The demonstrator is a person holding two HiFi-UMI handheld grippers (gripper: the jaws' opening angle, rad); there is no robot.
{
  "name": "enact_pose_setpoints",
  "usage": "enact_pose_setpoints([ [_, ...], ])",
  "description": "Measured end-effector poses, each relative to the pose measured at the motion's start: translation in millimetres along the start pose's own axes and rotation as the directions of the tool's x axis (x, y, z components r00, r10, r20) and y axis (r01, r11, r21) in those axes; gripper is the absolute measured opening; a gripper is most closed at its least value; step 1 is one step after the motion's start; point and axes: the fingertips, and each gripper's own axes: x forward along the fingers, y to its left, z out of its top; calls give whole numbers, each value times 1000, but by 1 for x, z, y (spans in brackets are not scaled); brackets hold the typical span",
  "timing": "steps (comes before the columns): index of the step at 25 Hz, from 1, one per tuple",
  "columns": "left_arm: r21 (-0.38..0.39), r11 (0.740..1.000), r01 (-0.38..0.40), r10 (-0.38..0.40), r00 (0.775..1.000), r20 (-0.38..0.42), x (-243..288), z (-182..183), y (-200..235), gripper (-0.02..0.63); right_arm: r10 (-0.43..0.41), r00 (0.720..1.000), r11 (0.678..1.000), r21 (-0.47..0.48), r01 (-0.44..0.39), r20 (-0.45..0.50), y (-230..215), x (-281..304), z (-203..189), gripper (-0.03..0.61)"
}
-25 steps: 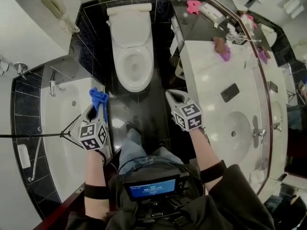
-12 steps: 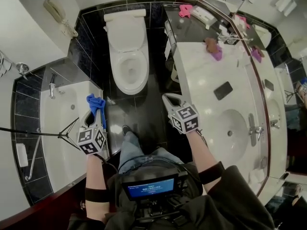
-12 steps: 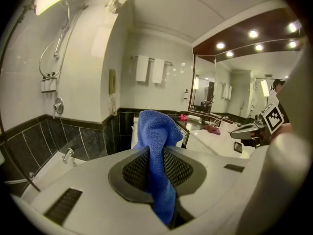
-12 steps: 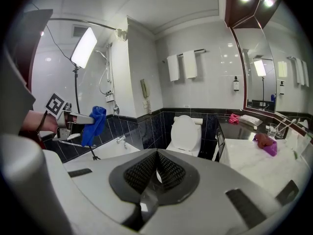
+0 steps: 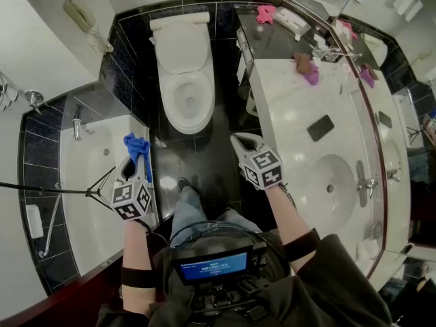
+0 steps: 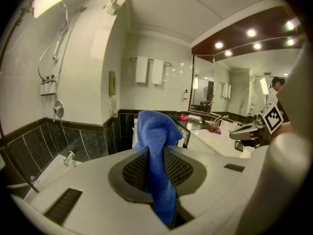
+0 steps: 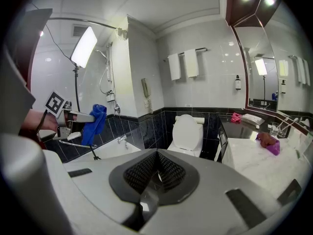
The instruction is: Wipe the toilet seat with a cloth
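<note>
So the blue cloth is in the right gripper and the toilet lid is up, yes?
Not quite. The blue cloth is pinched in the left gripper, not the right one; the left gripper view shows it between the jaws. The right gripper is shut with nothing in it. The toilet lid is up, as you said.

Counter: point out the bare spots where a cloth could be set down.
The counter is bare between the rags and the phone, and along the edge beside the sink. Crowded: the far end by the mirror, around the rags.
</note>
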Motion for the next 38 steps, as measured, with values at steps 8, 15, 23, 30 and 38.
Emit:
enact_pose_setpoints([
  [8,8,1000,6,-6,1000,-27,33,4,14,71,-28,1000,999,45,28,-10,-12,31,5,29],
  [15,41,998,46,-44,998,-40,86,14,33,72,-32,998,984,173,41,-57,-33,90,0,134],
  [23,72,990,120,-115,991,-62,158,18,74,72,-73,990,932,346,111,-122,-64,176,-13,233],
  [30,96,982,161,-153,984,-88,216,16,100,72,-75,982,877,457,147,-170,-91,246,-36,261],
  [38,118,987,113,-105,992,-73,295,-30,100,72,26,985,752,652,94,-172,-146,343,-140,259],
])
